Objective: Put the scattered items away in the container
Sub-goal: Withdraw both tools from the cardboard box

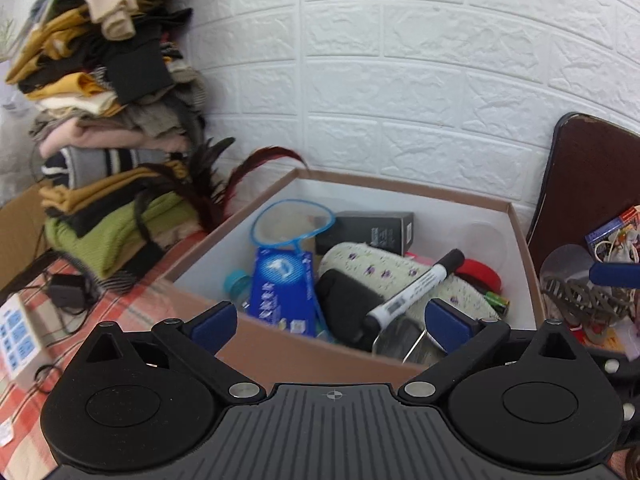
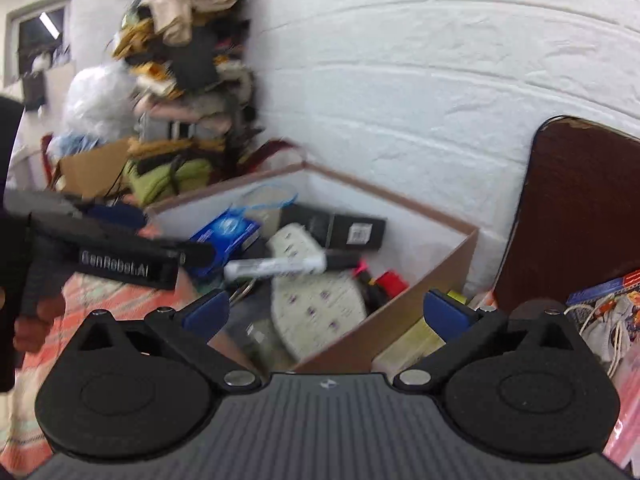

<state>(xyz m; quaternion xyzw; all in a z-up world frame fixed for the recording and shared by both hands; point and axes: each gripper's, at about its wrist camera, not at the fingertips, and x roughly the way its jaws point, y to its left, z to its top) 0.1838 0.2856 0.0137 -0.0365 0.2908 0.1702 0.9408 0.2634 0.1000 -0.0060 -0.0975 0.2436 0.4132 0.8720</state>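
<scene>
A cardboard box (image 1: 400, 187) with white inner walls holds several items: a blue-rimmed net (image 1: 292, 220), a blue packet (image 1: 280, 288), a black carton (image 1: 368, 230), a floral slipper (image 1: 384, 272) and red tape (image 1: 480, 272). A black-and-white marker (image 1: 416, 288) lies across the slipper. My left gripper (image 1: 330, 326) hangs open over the box's near wall with nothing between its fingers. My right gripper (image 2: 326, 316) is open and empty at the box's right corner (image 2: 474, 236). The marker (image 2: 288, 266) shows blurred in that view.
A tall pile of folded clothes (image 1: 112, 120) and dark feathers (image 1: 224, 184) stand left of the box. A power strip (image 1: 16, 336) lies on the checked cloth. Hair clips (image 1: 580, 300), a colourful pack (image 1: 616, 228) and a brown chair back (image 2: 576, 208) are to the right.
</scene>
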